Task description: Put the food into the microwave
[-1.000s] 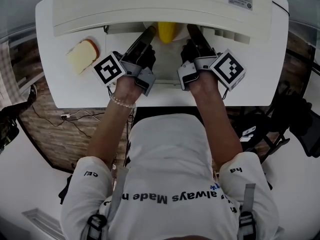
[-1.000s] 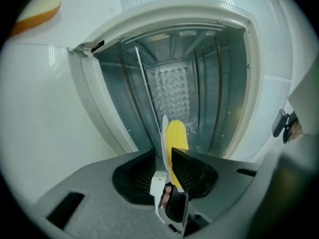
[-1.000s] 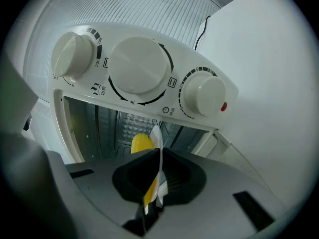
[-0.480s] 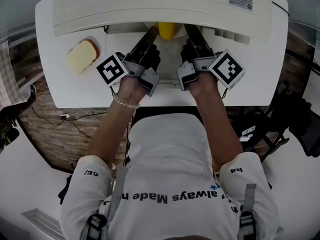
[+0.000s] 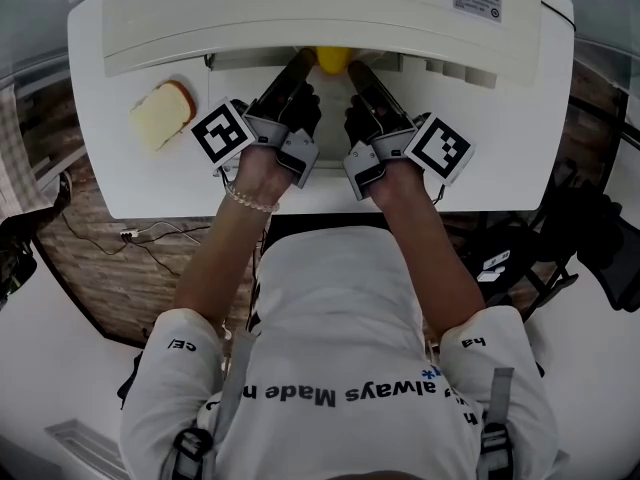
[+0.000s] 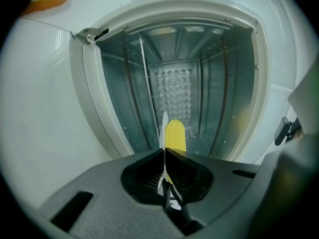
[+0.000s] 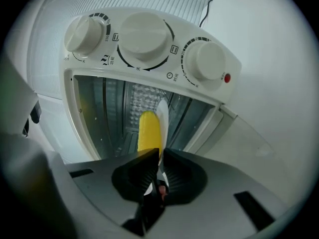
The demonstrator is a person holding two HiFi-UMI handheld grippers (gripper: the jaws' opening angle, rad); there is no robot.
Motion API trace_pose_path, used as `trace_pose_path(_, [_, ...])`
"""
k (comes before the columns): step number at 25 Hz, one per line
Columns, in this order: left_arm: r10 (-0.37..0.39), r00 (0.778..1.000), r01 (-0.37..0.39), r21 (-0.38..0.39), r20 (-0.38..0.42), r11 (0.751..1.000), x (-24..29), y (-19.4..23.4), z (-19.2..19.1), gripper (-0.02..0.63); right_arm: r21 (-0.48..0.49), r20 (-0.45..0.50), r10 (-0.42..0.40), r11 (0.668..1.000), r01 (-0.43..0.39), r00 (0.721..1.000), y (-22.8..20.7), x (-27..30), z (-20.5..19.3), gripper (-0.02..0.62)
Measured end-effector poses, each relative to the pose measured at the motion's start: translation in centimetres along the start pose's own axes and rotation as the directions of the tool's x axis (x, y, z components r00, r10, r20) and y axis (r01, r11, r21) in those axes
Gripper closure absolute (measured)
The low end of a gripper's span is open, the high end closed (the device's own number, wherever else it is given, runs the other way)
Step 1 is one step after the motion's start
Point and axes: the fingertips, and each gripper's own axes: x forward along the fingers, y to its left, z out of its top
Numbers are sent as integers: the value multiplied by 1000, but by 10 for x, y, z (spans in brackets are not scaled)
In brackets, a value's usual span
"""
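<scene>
Holding a white plate (image 6: 164, 125) by its near rim, the left gripper (image 6: 164, 152) and the right gripper (image 7: 159, 153) are working as a pair. In each gripper view the fingers (image 6: 199, 171) are pressing together on the thin edge of the plate, pinching it. The yellow food (image 7: 148, 131) is lying on the plate just beyond the fingertips. In the head view it is showing at the mouth of the microwave (image 5: 300, 13), between the two grippers and under the top edge. Judging from this, the loading step is under way but not complete: the plate is being carried at the opening, not resting on anything inside. Setting it down, releasing both grips and backing out are left. A slice of bread (image 5: 162, 111) is lying on the bench (image 5: 500, 158), well left of the opening, untouched.
</scene>
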Motion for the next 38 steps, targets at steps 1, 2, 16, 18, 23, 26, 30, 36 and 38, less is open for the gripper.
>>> trace_pose_path(1, [-1, 1000, 1, -1, 1, 1000, 1, 0, 1, 588, 3, 2, 0, 1000, 0, 1000, 0, 1, 1, 563])
trace_pose_path(2, [-2, 1000, 2, -3, 1, 1000, 2, 0, 1, 588, 4, 4, 0, 1000, 0, 1000, 0, 2, 2, 565])
trace_pose_path(16, [-3, 1000, 3, 5, -1, 1000, 19, -1, 15, 588, 25, 30, 13, 1000, -14, 999, 4, 18, 18, 569])
trace_pose_path(18, [4, 1000, -4, 9, -3, 1000, 20, 0, 17, 588, 33, 34, 18, 999, -19, 999, 3, 22, 18, 569])
trace_pose_path(23, [15, 1000, -15, 14, -3, 1000, 22, 0, 18, 588, 33, 41, 25, 999, -26, 999, 4, 25, 20, 569])
trace_pose_path(26, [5, 1000, -5, 22, -3, 1000, 22, -3, 22, 586, 19, 46, 22, 1000, -22, 999, 6, 27, 22, 568])
trace_pose_path(30, [-1, 1000, 1, 46, 11, 999, 17, -11, 21, 513, -16, 40, 17, 1000, -16, 999, 6, 19, 26, 502])
trace_pose_path(36, [42, 999, -42, 61, 13, 997, -11, -7, 17, 511, -94, -9, -11, 996, 10, 1000, 2, -3, 21, 502])
trace_pose_path(38, [54, 998, -54, 86, 12, 995, -22, -11, 12, 512, -139, -19, -12, 990, 9, 1000, 7, -14, 21, 502])
